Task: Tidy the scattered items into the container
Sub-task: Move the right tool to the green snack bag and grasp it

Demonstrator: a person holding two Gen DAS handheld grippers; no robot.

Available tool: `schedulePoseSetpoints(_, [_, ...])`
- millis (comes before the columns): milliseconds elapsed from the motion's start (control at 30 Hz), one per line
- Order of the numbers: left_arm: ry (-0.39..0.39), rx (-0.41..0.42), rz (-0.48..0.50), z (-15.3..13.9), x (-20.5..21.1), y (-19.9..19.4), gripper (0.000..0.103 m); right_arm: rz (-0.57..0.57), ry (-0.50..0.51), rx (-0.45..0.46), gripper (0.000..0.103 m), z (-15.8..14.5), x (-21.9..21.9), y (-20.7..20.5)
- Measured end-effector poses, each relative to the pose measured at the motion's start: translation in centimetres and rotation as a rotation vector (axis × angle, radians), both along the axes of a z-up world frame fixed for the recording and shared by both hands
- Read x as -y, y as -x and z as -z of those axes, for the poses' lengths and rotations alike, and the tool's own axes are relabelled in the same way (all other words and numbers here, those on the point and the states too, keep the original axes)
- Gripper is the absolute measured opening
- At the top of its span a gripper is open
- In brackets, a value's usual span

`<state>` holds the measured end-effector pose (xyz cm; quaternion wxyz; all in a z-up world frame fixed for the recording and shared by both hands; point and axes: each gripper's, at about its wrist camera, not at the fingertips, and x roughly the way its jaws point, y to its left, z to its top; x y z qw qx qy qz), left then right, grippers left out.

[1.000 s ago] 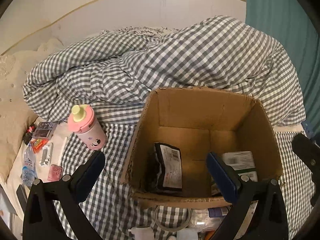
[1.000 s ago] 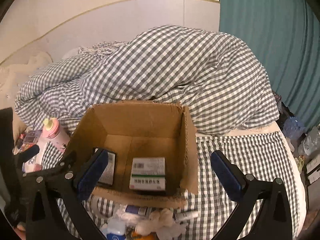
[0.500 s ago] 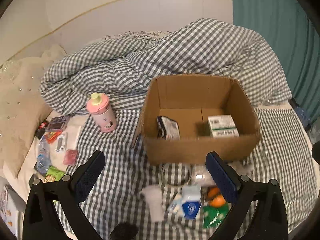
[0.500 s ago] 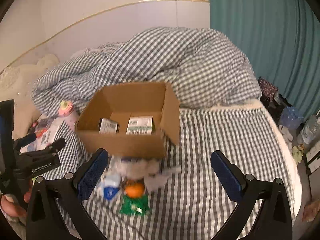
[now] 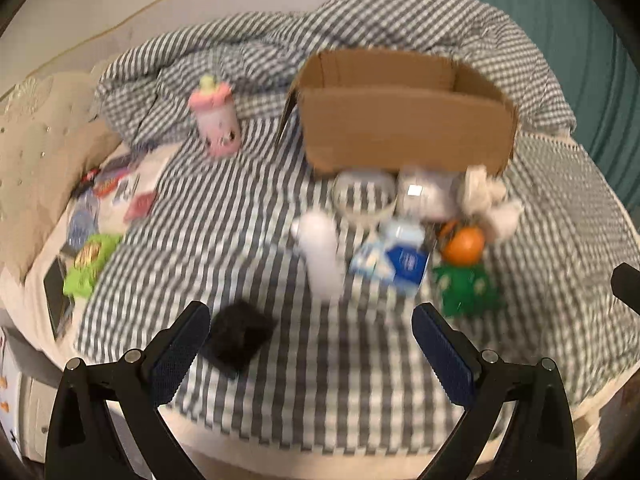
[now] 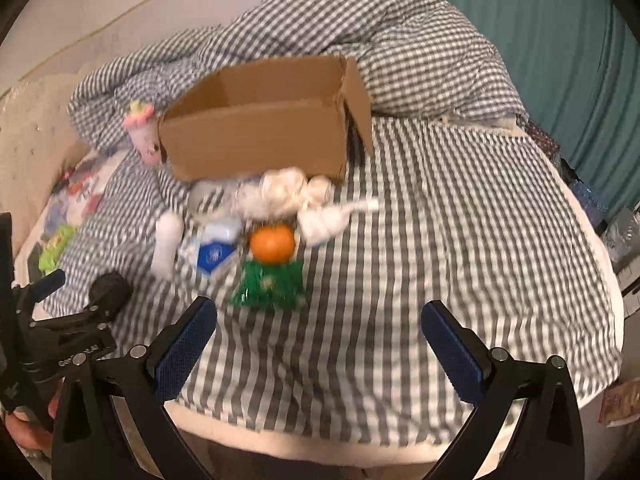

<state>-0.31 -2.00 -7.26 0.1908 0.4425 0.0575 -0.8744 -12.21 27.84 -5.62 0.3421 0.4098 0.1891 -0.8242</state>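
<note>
With both your left tool (image 5: 310, 344) and right tool (image 6: 320, 338) spread wide and empty, take the firm, round orange (image 6: 272, 242) just before the box (image 6: 256, 140) across its middle, gently.

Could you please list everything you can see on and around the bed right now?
Box: one, brown cardboard, mid-bed.
Duvet: one, grey-white check, heaped behind the box.
Cup: one, pink, left of the box.
Orange: one, in front of the box.
Packet: one, green, just before the orange.
White bottle: one, left of the orange.
Black object: one, near edge; blurred.
Curtain: teal, right.
Left gripper: open, empty.
Right gripper: open, empty.
</note>
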Motion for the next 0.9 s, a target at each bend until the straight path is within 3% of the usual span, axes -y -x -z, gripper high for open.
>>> schedulePoseSetpoints(167, [-0.027,-0.015,-0.010,0.3,1.7,-3.3,0.103,-0.009,0.009,0.051,0.103,0.9,-0.6,-1.8])
schedulePoseSetpoints(467, [-0.028,-0.082,-0.015,-3.8,7.5,-5.2,0.103,0.009,0.035,0.042,0.103,-0.9,0.0,-3.9])
schedulePoseSetpoints(567, [-0.015,-0.048,0.004,-2.4,8.1,-4.7,0.103,0.021,0.023,0.052,0.102,-0.1,0.7,-4.0])
schedulePoseSetpoints(900, [-0.082,0.067,0.064,5.9,8.1,-0.9,0.103,0.009,-0.081,0.091,0.102,4.3,4.2,-0.4])
